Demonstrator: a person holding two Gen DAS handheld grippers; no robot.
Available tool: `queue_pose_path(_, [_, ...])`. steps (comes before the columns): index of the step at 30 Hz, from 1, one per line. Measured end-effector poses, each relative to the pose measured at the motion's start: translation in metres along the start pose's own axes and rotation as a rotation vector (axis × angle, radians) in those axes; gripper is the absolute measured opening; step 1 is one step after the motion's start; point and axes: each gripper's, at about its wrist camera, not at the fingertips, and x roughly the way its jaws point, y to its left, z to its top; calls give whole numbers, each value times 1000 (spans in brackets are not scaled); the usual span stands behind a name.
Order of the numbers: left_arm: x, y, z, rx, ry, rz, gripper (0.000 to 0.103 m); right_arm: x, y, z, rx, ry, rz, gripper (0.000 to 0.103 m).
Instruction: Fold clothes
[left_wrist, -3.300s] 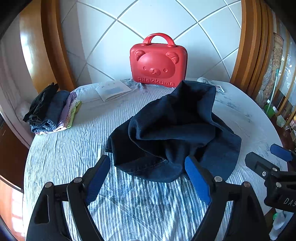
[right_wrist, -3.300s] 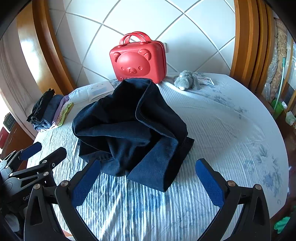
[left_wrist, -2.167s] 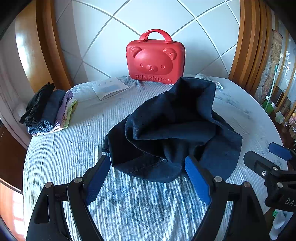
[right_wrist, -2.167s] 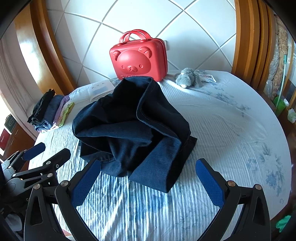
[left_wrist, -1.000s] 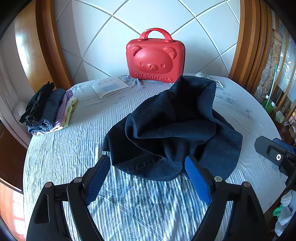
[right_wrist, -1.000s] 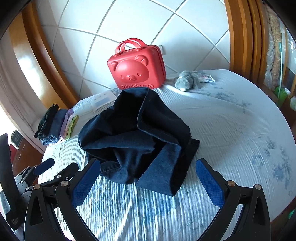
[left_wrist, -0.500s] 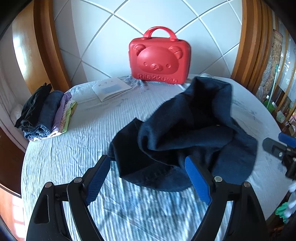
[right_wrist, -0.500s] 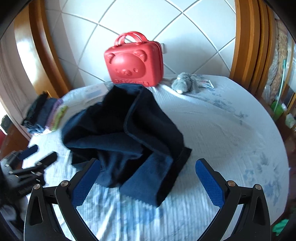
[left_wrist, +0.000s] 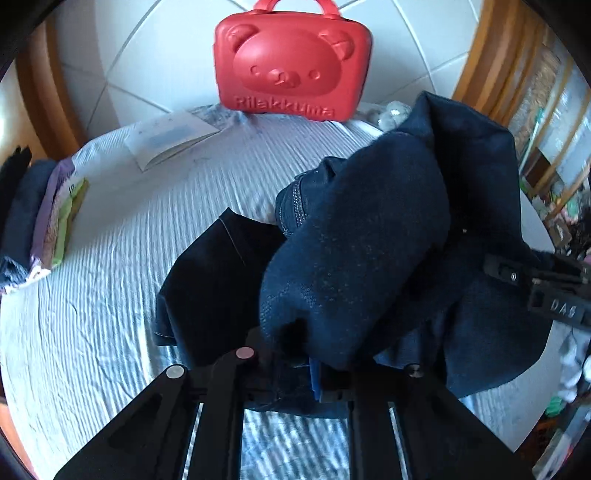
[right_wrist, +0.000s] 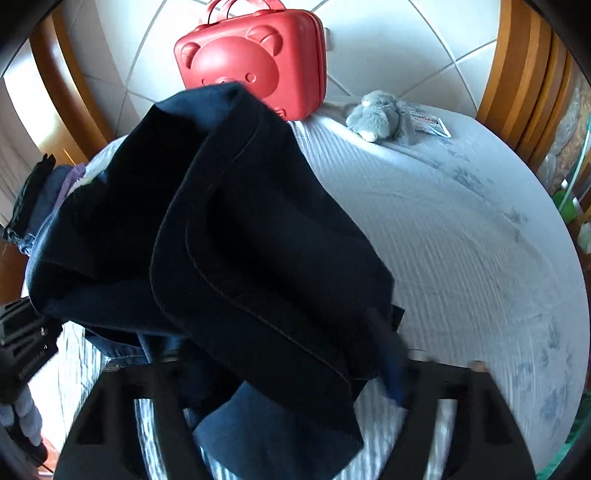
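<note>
Now the left tongs (left_wrist: 295, 363) are pinched together on a fold at the near edge of the crumpled dark navy denim garment (left_wrist: 354, 258), their black arms drawn narrow with only a sliver of blue pad showing against the cloth. The right tongs (right_wrist: 280, 373) sit mostly under the same garment (right_wrist: 236, 258); one blue pad (right_wrist: 393, 373) shows, blurred, at the cloth's right edge, and whether they are clamped on the fabric cannot be told.

The garment lies heaped on the round bed with the pale blue striped cover (left_wrist: 110, 258), in front of the glossy red bear-faced plastic case (left_wrist: 291, 59), which stands at the far edge against the white tiled wall. To the case's left a white open booklet (left_wrist: 170, 138) lies flat; farther left, at the bed's edge, is a stack of folded clothes (left_wrist: 33, 214). To the case's right a small grey plush toy (right_wrist: 380, 114) rests on the cover.
</note>
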Motion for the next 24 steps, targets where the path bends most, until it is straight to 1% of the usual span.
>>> queue_pose_path(1, [-6, -2, 0, -1, -12, -3, 9, -3, -2, -1, -8, -14, -24, 29])
queue_pose_path(2, [-13, -5, -1, 2, -24, -12, 8, -5, -4, -1, -17, -28, -49, 17])
queue_pose_path(3, [-22, -12, -3, 15, -37, -29, 7, -9, -8, -2, -11, -39, -56, 16])
queue_pose_path(5, [-41, -28, -9, 57, -62, -68, 7, -23, -27, -4, 48, -67, -20, 10])
queue_pose_path(6, [-52, -38, -13, 79, -72, -103, 7, -30, -35, -5, 70, -87, -20, 9])
queue_pose_path(8, [-68, -63, -25, 122, -63, -201, 7, -49, -56, -10, 116, -134, -46, 9])
queue_pose_path(10, [-76, -89, -38, 158, -24, -292, 7, -68, -85, -19, 178, -164, -82, 9])
queue_pose_path(12, [-79, -106, -47, 180, 3, -340, 7, -79, -118, -31, 253, -168, -145, 9])
queue_pose_path(13, [-81, -110, -49, 181, 5, -343, 9, -82, -137, -38, 296, -160, -185, 9])
queue_pose_path(15, [-85, -103, -51, 151, 9, -334, 13, -80, -171, -57, 368, -118, -247, 9])
queue_pose_path(16, [-87, -95, -51, 129, 10, -321, 20, -79, -188, -68, 406, -93, -279, 9])
queue_pose_path(17, [-89, -84, -50, 106, 8, -302, 25, -78, -205, -79, 443, -69, -311, 9])
queue_pose_path(18, [-91, -74, -50, 91, 8, -283, 36, -74, -220, -90, 478, -38, -341, 9])
queue_pose_path(19, [-91, -63, -50, 80, 6, -255, 44, -68, -233, -100, 506, 0, -362, 9])
queue_pose_path(21, [-88, -41, -46, 54, 5, -173, 45, -53, -246, -116, 519, 73, -380, 9])
queue_pose_path(22, [-87, -31, -43, 37, 7, -152, 45, -45, -251, -124, 520, 110, -388, 9])
queue_pose_path(24, [-83, -13, -32, 12, 1, -123, 45, -39, -249, -133, 496, 151, -412, 15])
